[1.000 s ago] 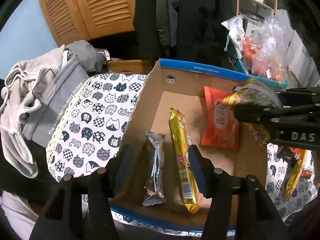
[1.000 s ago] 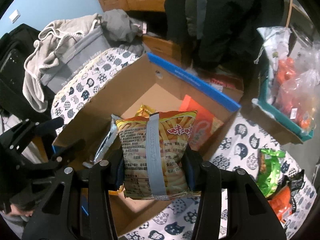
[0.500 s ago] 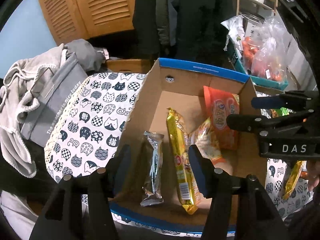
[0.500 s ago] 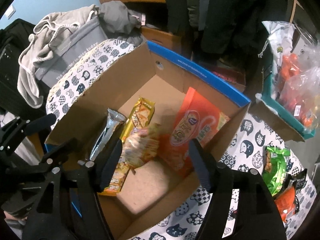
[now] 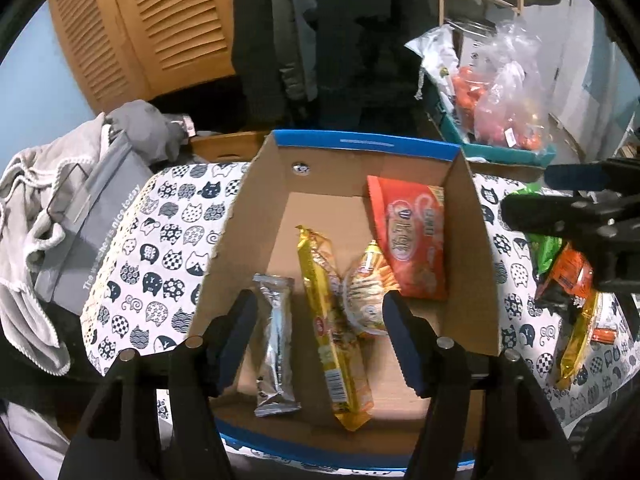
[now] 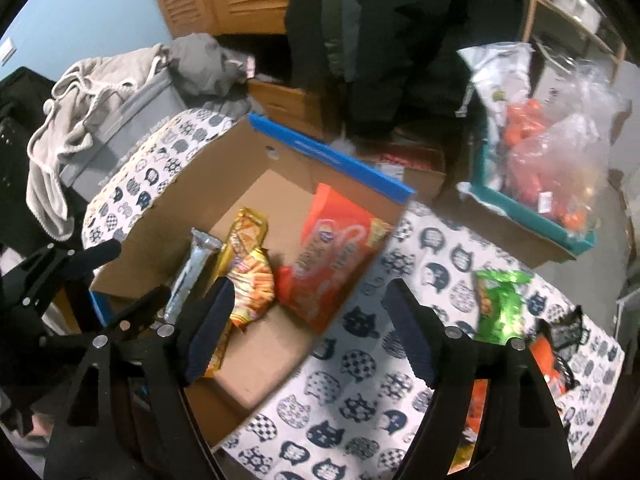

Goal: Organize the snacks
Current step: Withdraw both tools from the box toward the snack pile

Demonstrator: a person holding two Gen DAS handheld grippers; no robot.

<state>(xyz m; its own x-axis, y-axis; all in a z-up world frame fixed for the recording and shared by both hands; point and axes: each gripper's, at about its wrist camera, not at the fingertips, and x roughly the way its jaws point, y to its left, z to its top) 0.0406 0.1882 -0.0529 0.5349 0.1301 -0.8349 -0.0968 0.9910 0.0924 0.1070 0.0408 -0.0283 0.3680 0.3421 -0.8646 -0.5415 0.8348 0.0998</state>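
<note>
A cardboard box (image 5: 360,145) with a blue rim stands on a cat-print cloth (image 6: 360,400). Inside lie a silver bar (image 5: 276,332), a long gold packet (image 5: 332,320), a fries bag (image 5: 368,296) and a red packet (image 5: 412,236). My left gripper (image 5: 320,308) hovers over the box's near end, jaws opening, gripping nothing. My right gripper (image 6: 310,292) hangs over the box's right wall and the cloth, jaws opening, nothing between them. The fries bag (image 6: 252,280) rests beside its left finger. A green bag (image 6: 500,300) and orange packets (image 6: 548,356) lie loose on the cloth.
A teal crate (image 6: 532,216) with plastic bags of orange items sits at the back right. Grey clothes (image 6: 100,120) are heaped at the left. Louvred wooden doors (image 5: 160,28) and dark hanging coats (image 5: 340,40) stand behind the box.
The right gripper opened and let go of the fries bag, which dropped into the box beside the gold packet. It then drew back to the right. The left jaws widened a little.
</note>
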